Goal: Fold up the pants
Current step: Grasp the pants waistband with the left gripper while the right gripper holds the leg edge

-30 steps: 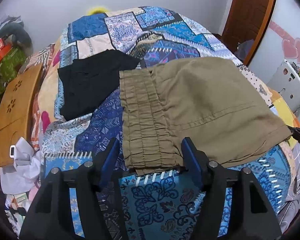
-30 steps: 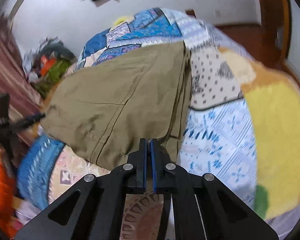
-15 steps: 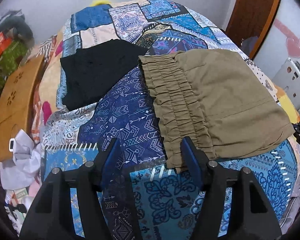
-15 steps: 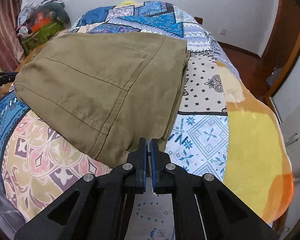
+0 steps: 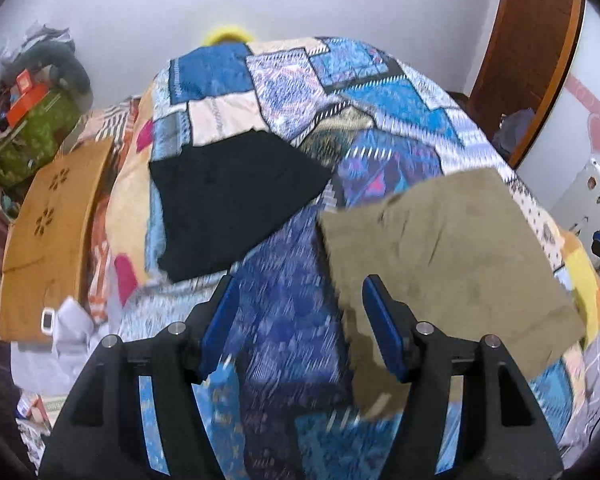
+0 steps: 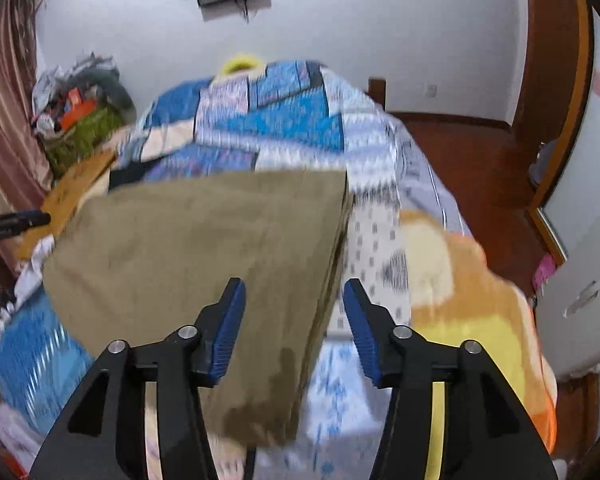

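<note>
The olive-tan pants (image 5: 452,256) lie folded into a flat rectangle on the patchwork bedspread (image 5: 284,88); they also show in the right wrist view (image 6: 204,264). My left gripper (image 5: 300,320) is open and empty, above the bed just left of the pants' near-left corner. My right gripper (image 6: 294,316) is open and empty, hovering over the pants' near right edge. Both views are motion-blurred.
A folded black garment (image 5: 232,204) lies on the bed left of the pants. A wooden board (image 5: 48,232) and a cluttered green bag (image 5: 32,136) stand at the left. A wooden door (image 5: 532,56) and white cabinet (image 6: 580,280) are at the right.
My right gripper has opened and let go of the pants. Both grippers have pulled back and risen; the pants now lie farther from the left gripper, to its right.
</note>
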The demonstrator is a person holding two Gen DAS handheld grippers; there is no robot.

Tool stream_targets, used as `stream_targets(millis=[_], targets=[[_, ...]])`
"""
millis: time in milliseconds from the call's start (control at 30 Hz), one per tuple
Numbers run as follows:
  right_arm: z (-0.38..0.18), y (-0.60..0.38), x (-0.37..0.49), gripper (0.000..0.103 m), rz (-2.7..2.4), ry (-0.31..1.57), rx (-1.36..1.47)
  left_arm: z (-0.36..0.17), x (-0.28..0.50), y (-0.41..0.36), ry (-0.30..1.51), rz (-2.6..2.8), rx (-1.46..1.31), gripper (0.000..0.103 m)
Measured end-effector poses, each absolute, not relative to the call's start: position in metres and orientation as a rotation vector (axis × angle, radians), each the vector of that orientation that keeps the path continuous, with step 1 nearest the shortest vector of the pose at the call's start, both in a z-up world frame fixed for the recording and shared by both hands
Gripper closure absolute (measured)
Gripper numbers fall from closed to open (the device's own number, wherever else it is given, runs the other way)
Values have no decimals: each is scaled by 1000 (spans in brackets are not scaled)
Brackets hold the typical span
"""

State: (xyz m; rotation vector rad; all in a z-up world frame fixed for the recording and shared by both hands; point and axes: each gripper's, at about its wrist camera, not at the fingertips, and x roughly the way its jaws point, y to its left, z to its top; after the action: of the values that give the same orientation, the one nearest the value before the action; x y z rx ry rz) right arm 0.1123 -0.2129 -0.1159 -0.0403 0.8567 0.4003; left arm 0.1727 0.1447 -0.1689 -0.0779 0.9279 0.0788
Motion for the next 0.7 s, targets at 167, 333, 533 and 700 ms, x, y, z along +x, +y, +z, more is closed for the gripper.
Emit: stream_targets(millis=[167, 333, 533, 700], targets=[[-113, -207, 155, 54, 411, 823, -3, -166, 213, 134, 928, 60, -62, 38], [-126, -200, 197, 54, 423, 841, 18, -180, 248, 128, 964, 43, -72, 37], [-156, -197, 256, 54, 411, 895, 31, -207, 274, 129, 1035, 1, -126, 37], [-183, -193, 295, 54, 408, 957, 46, -228, 283, 130, 1078, -36, -184, 37]])
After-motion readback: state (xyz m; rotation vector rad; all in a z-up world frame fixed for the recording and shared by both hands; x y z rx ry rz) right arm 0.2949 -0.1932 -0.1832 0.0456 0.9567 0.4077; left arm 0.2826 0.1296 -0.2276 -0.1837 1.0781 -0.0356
